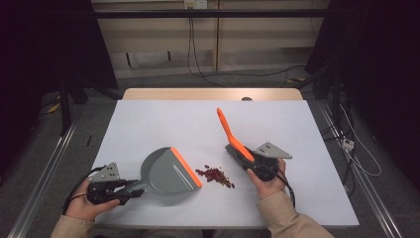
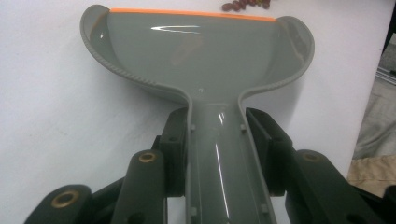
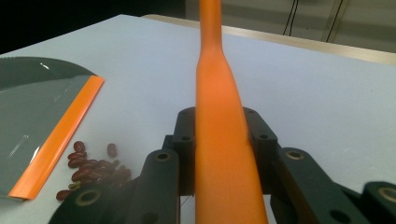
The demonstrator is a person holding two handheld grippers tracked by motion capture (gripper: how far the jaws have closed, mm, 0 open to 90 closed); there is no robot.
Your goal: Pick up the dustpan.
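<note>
On the white table [image 1: 148, 124], near its front edge, the grey dustpan [image 1: 168, 171] lies flat, its handle clamped in the left gripper [image 1: 130, 188]. The right gripper [image 1: 250, 161] pinches the orange brush [image 1: 233, 141], handle tilted up; the high view alone shows its bristles. Red beans [image 1: 215, 176] lie between, touching the dustpan's orange lip
</note>
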